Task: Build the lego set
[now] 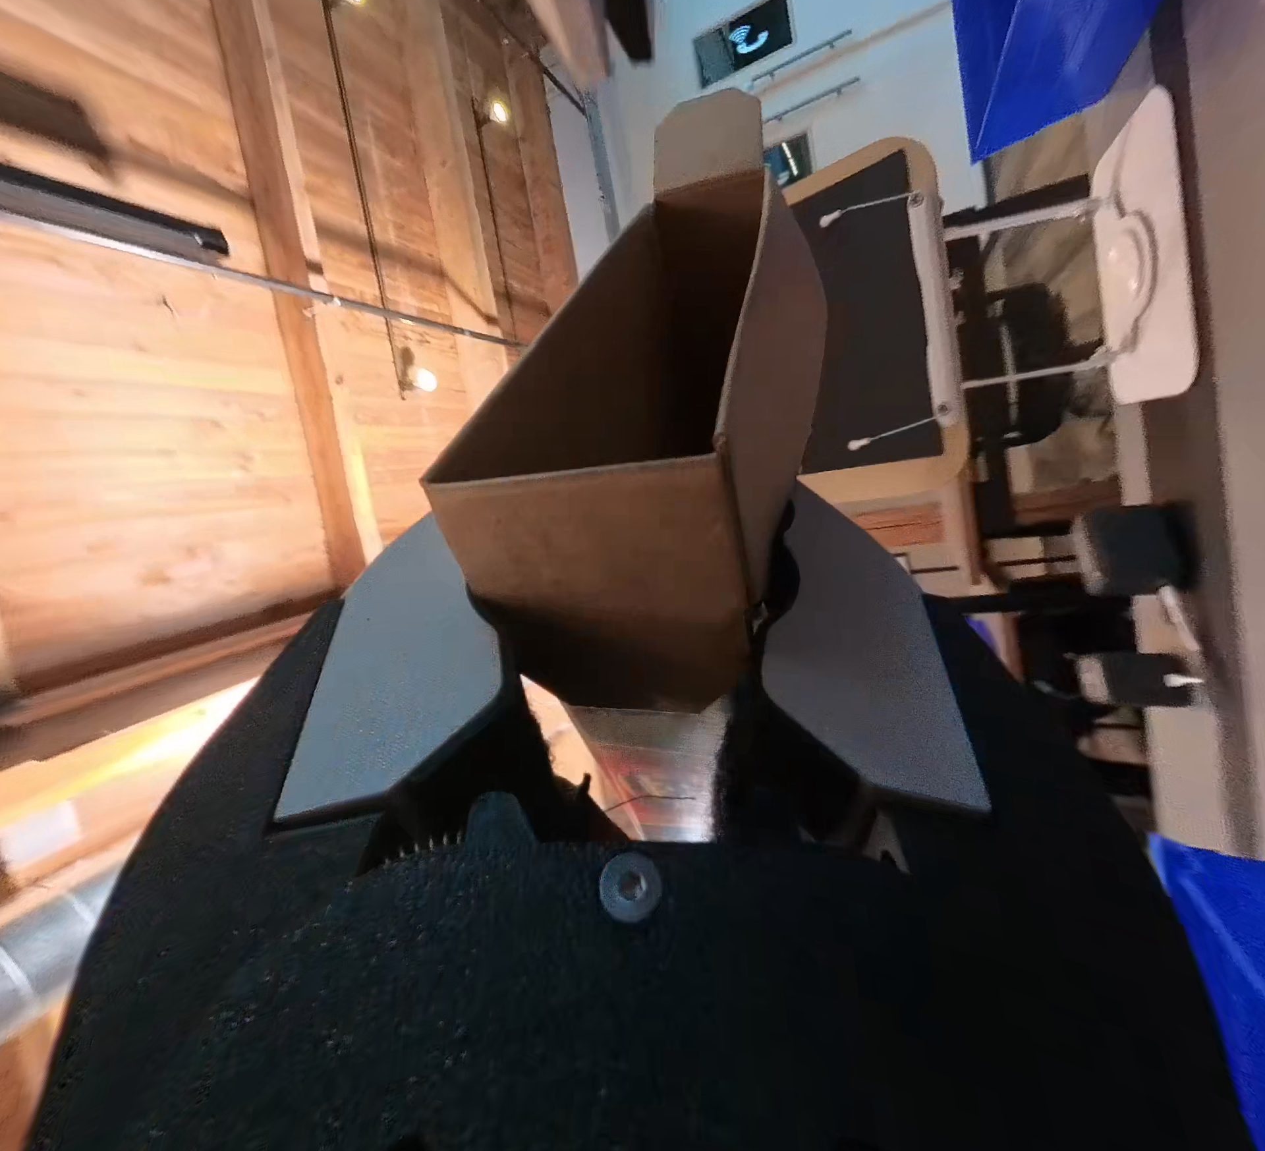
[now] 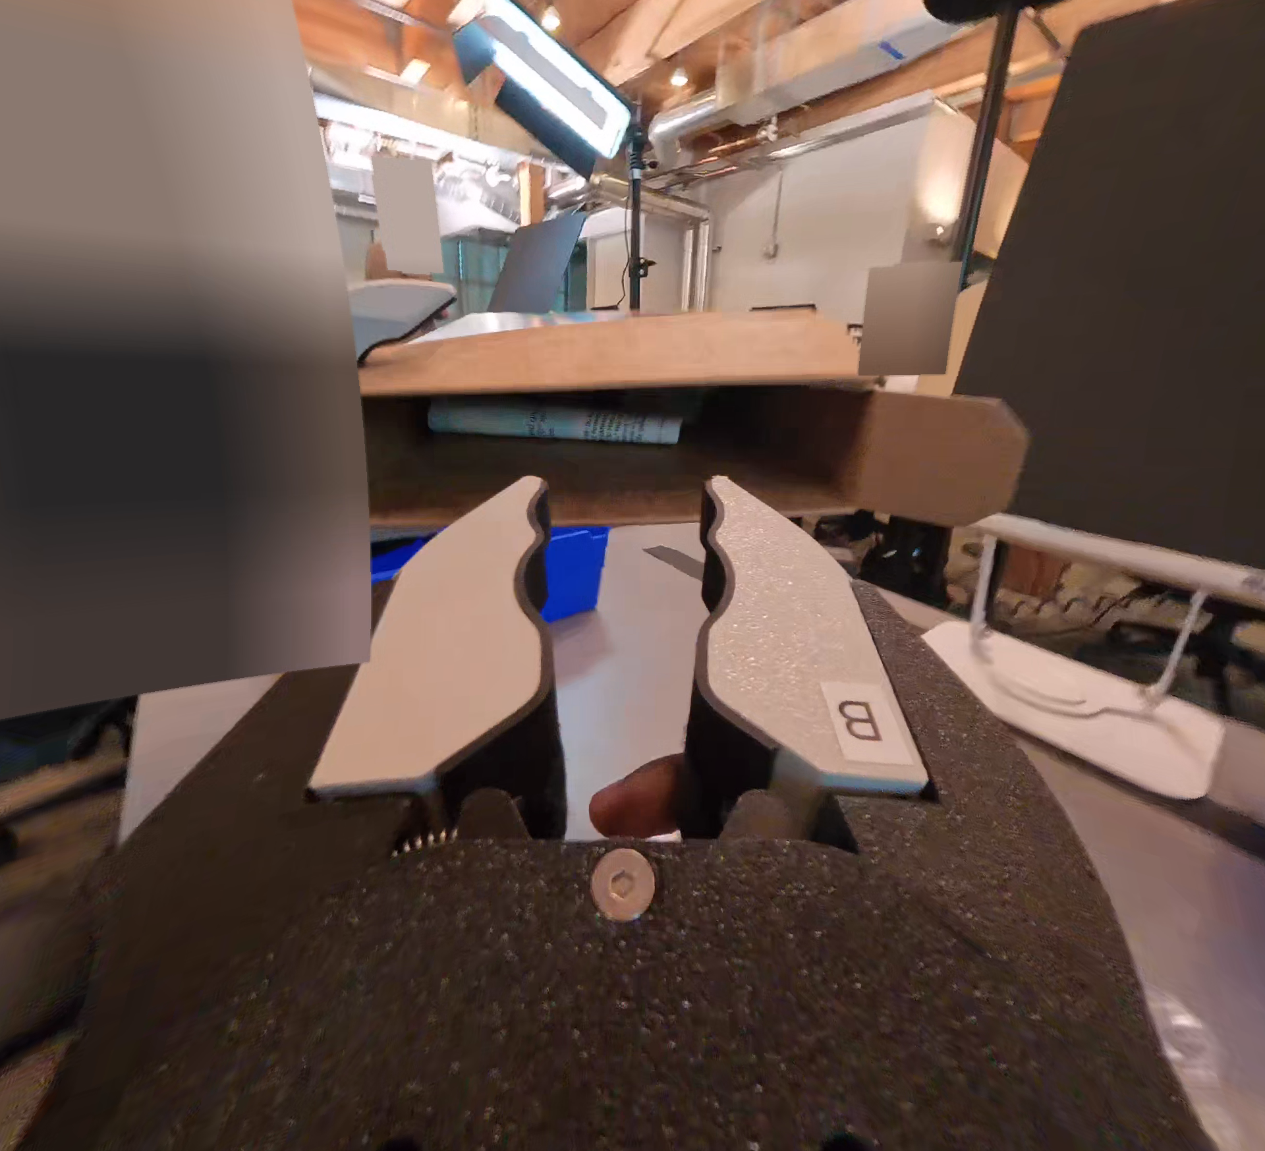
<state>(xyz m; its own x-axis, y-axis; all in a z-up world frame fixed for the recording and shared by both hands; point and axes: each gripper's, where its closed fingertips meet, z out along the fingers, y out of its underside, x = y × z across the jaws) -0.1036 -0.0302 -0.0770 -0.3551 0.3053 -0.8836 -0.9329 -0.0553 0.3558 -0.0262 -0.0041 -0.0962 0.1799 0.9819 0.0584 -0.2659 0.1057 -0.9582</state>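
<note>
Brown cardboard box (image 1: 602, 502) is clamped between the left gripper (image 1: 626, 577) fingers, open end facing the right gripper (image 2: 624, 502). Right jaws are spread, nothing held, tips just at the box mouth. Folded printed paper (image 2: 554, 425) is seen inside. Box is best kept steady and level.

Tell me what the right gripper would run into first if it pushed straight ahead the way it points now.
Most likely the open end of the brown cardboard box held just beyond the right gripper, whose jaws stand apart with nothing between them. It would meet the box's lower wall or enter the opening toward the folded printed paper inside; depth is hard to judge.
</note>
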